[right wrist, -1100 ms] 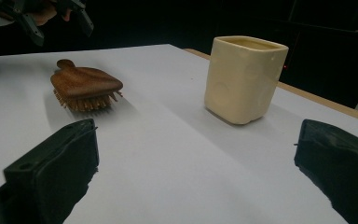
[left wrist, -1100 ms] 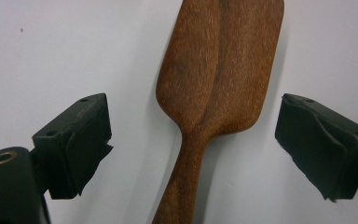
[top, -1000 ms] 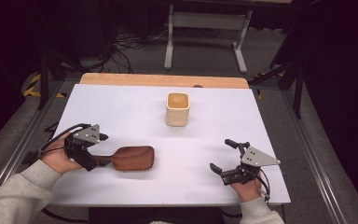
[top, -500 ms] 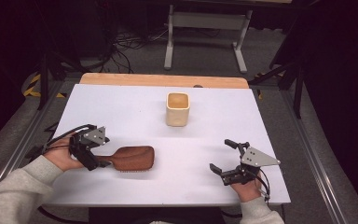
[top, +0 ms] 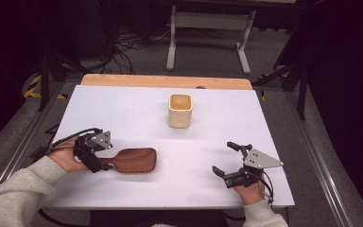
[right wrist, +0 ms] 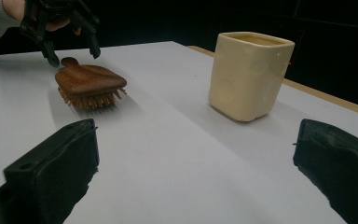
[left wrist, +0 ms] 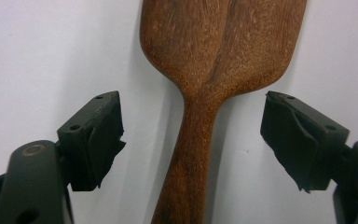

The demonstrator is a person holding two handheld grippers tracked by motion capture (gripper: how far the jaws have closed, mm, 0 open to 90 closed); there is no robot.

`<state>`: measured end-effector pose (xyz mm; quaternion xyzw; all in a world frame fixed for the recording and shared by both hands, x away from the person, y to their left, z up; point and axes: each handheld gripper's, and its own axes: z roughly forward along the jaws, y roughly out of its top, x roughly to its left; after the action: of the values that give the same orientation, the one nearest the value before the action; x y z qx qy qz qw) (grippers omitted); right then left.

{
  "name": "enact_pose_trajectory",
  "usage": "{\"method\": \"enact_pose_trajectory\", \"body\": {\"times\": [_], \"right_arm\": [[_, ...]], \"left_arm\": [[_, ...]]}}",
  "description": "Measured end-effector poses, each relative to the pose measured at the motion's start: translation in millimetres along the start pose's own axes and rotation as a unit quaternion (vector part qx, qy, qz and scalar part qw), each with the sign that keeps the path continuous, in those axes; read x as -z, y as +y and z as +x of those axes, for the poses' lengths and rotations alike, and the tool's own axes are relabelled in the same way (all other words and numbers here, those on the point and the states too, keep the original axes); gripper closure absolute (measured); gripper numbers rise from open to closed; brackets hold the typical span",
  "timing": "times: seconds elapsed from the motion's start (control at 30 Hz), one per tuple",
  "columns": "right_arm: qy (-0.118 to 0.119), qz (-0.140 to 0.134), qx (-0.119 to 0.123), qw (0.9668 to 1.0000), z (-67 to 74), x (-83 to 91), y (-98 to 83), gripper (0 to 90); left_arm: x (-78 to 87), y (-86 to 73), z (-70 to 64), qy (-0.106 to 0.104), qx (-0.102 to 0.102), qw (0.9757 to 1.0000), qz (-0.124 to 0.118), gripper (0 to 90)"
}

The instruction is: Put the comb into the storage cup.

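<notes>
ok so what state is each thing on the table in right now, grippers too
hairbrush: lying flat, bristles down, handle toward the left hand-held gripper, not gripped
cup: upright, open top; what's inside cannot be told
left hand-held gripper: jaws either side of the brush handle with gaps on both sides, have just been closing
right hand-held gripper: open, nothing between its jaws, on the table
</notes>
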<state>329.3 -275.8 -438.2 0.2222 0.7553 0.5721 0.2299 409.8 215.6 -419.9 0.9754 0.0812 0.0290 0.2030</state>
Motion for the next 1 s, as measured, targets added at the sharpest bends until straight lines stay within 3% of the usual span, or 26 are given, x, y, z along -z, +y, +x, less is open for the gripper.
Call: {"method": "enact_pose_trajectory", "body": {"times": [0.27, 0.37, 0.7, 0.77, 0.87, 0.9, 1.0], "right_arm": [[0.000, -0.001, -0.002, 1.0000, -0.1, 0.0, -0.1, 0.8], [0.000, 0.000, -0.003, 1.0000, -0.4, 0.0, -0.3, 0.8], [0.001, 0.000, -0.002, 1.0000, -0.3, 0.1, -0.3, 0.8], [0.001, -0.001, -0.002, 1.0000, 0.0, 0.3, -0.1, 0.8], [0.001, -0.001, -0.002, 1.0000, 0.0, 0.4, -0.2, 0.8], [0.002, -0.001, -0.002, 1.0000, 0.1, 0.3, -0.2, 0.8], [0.002, 0.000, 0.000, 1.0000, 0.1, 0.1, -0.1, 0.8]], "left_arm": [[-8.2, 2.2, 1.1, -0.011, -0.007, 0.9994, 0.032, 32.6], [-10.6, 3.9, 0.7, -0.019, -0.006, 0.9992, 0.034, 38.0], [-15.8, 6.0, 1.5, -0.017, -0.023, 0.9982, 0.053, 50.4], [-16.6, 6.6, 0.8, -0.016, -0.027, 0.9979, 0.057, 58.5], [-18.1, 7.3, 0.2, -0.015, -0.035, 0.9972, 0.064, 63.1], [-18.6, 8.0, -0.4, -0.012, -0.045, 0.9962, 0.073, 68.4], [-20.5, 8.8, -3.1, -0.011, -0.053, 0.9953, 0.081, 71.6]]}}
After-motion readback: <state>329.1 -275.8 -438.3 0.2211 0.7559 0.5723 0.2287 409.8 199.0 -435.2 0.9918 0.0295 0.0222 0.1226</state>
